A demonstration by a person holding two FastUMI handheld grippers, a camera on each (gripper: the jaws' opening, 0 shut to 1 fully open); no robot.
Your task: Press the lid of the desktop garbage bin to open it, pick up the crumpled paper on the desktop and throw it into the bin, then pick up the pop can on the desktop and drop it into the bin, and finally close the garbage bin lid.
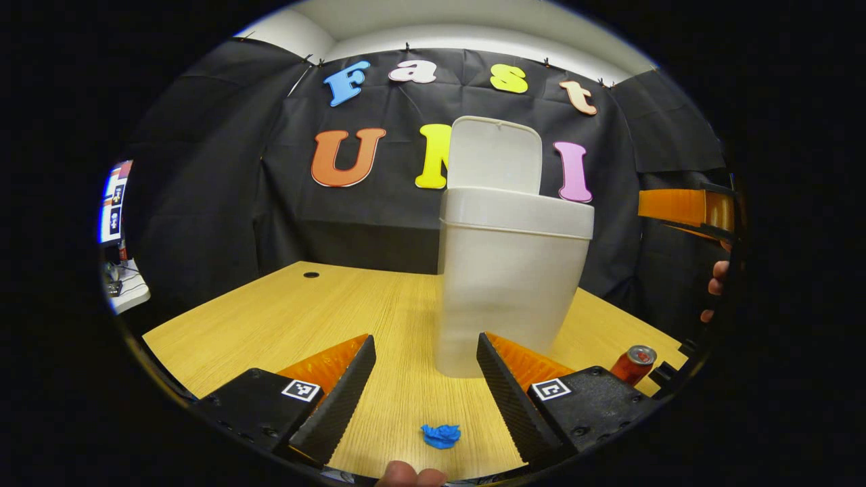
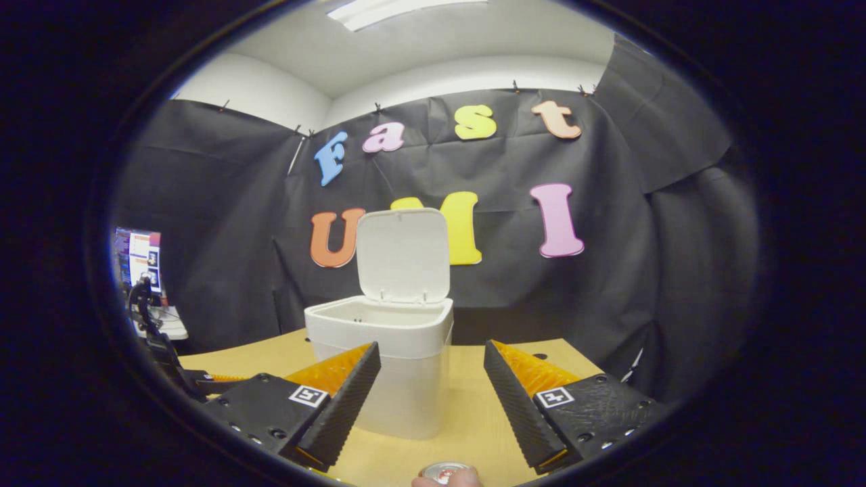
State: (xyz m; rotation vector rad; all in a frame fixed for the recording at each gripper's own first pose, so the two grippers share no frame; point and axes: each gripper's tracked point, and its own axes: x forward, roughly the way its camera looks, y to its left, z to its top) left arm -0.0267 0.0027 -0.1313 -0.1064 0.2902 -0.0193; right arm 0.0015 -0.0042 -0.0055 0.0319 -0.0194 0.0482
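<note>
The white garbage bin [image 1: 507,291] stands on the wooden table [image 1: 325,311] with its lid [image 1: 495,155] swung up and open. The blue crumpled paper [image 1: 440,435] lies on the table close in front of my left gripper [image 1: 425,338], just below the gap between its fingers; that gripper is open and holds nothing. The red pop can [image 1: 634,364] stands to the right of the bin. In the right gripper view, the bin [image 2: 399,379] with its raised lid [image 2: 404,256] is straight ahead, and the can's top [image 2: 443,470] sits just under my open, unloaded right gripper [image 2: 431,346].
The other gripper [image 1: 683,206] and a hand [image 1: 714,291] show at the right edge of the left gripper view. A monitor [image 1: 115,203] and a cluttered side desk [image 1: 128,287] lie beyond the table's left edge. A cable hole [image 1: 311,274] is at the table's back.
</note>
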